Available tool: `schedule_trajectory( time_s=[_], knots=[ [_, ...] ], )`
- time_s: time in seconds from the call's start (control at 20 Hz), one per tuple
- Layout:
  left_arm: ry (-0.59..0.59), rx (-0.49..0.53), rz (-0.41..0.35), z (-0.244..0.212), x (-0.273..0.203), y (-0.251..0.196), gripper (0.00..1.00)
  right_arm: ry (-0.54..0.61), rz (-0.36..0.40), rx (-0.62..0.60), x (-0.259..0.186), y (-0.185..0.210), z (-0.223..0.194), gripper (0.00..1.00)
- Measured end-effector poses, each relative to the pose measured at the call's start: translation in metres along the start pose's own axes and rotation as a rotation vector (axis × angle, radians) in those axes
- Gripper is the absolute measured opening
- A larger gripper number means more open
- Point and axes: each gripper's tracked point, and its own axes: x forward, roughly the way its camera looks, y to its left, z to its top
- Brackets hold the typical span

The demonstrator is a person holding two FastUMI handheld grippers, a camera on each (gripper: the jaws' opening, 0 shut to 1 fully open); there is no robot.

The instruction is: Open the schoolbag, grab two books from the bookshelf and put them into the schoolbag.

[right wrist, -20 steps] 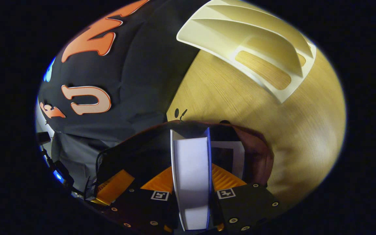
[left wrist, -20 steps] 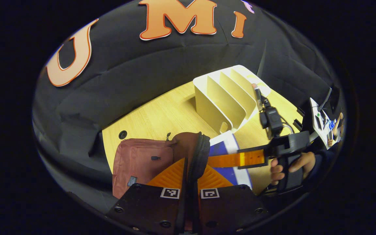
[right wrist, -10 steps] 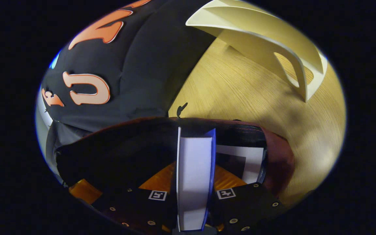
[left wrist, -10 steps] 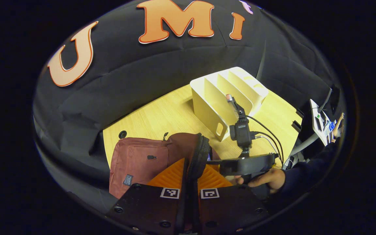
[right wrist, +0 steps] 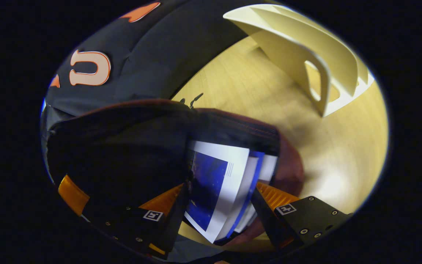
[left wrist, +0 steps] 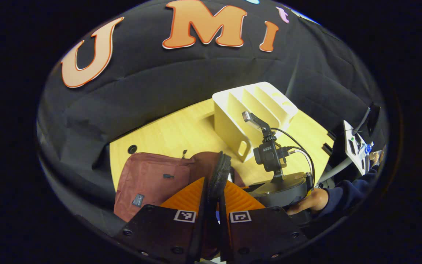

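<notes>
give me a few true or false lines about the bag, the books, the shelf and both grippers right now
1. The left gripper is shut on the schoolbag rim. True.
2. The right gripper is clamped tight on the book. False: its fingers stand apart, with the book loose between them.
3. The bookshelf slots hold two books. False: the slots in view are bare.
4. The book sits inside the open schoolbag. True; a second book's white edge shows behind it.
5. The schoolbag lies on the floor. False: it rests on the wooden table.

Dark navy sleeve (left wrist: 346, 190); hand-held gripper (left wrist: 213, 216) bodies bear square markers and screws.
</notes>
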Motion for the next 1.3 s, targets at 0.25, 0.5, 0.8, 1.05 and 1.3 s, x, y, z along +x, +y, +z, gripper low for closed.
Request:
schedule_trajectory(
  time_s=[0.25,0.5,0.8,1.05,1.3],
  knots=[
    [-0.032,0.061,-0.102,-0.012,0.005,-0.025,0.42,-0.176,-0.128,-0.051,-0.050,-0.040,0.035,0.97],
    [-0.079,0.041,-0.149,-0.007,0.009,-0.038,0.75,-0.377,-0.256,-0.068,-0.121,-0.072,0.079,0.97],
    [-0.212,-0.017,-0.047,0.042,-0.002,-0.046,0.93,-0.601,-0.308,-0.200,-0.215,-0.092,0.147,0.98],
    [-0.418,-0.117,0.120,0.113,-0.021,-0.077,0.98,-0.709,-0.276,-0.361,-0.291,-0.103,0.202,0.97],
    [-0.588,-0.167,0.273,0.162,-0.034,-0.128,0.96,-0.829,-0.228,-0.486,-0.364,-0.117,0.243,0.97]
  ],
)
